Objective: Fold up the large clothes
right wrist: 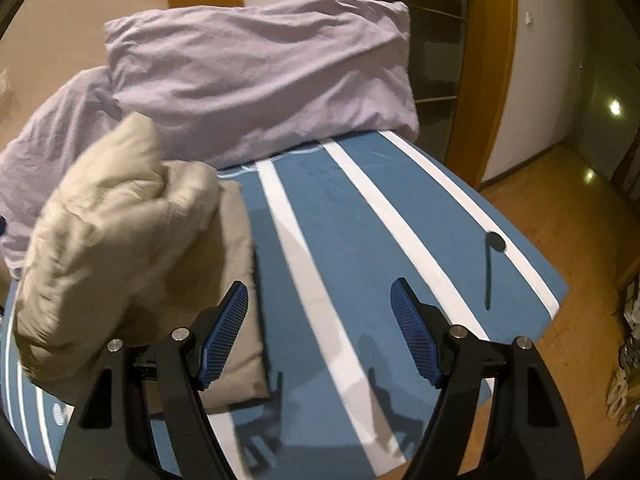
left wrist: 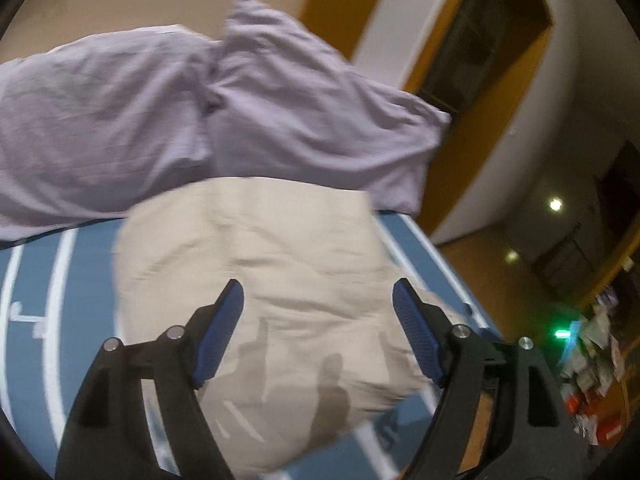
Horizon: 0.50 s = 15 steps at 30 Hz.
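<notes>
Both my tools, left and right, stood open and empty above the soft, wrinkled beige garment on the striped bed.

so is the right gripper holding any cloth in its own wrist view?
No. The right gripper is open with only the blue striped sheet showing between its fingers; the beige garment lies off to the side.

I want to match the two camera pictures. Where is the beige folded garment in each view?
Left wrist: beige garment fills the lower centre, beyond the open fingers.
Right wrist: it lies at the left, bunched, beside the fingers.
Shared landmark: lilac pillow behind it.
</notes>
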Motion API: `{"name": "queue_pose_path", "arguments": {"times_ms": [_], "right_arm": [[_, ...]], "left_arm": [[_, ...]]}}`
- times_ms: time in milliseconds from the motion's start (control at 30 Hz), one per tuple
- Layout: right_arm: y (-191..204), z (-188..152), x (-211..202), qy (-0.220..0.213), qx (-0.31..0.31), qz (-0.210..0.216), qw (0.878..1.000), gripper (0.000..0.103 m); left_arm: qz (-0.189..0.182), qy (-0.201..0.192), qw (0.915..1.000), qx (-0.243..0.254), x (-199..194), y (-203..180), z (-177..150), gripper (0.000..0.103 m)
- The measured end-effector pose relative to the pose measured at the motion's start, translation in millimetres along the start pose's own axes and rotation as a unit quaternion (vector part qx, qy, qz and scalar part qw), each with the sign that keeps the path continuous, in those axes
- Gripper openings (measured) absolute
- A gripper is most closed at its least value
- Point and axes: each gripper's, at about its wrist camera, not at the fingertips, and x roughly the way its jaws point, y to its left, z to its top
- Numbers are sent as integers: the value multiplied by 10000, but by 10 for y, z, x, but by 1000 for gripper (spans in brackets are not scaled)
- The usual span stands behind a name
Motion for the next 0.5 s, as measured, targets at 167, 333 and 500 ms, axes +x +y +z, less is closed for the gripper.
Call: {"name": "queue_pose_path", "arguments": {"times_ms": [167, 333, 500], "right_arm": [[122, 130, -74, -57, -89, 184, 9998, 75], [128, 226, -119, -68, -69, 262, 9996, 75], [79, 323, -154, -84, -8, 308, 9995, 75]], "left_arm": [[512, 33, 9982, -322, 95, 424, 42, 77], [887, 77, 9934, -727, 298, 796, 60, 77], [881, 215, 9916, -917, 546, 866, -118, 77]]}}
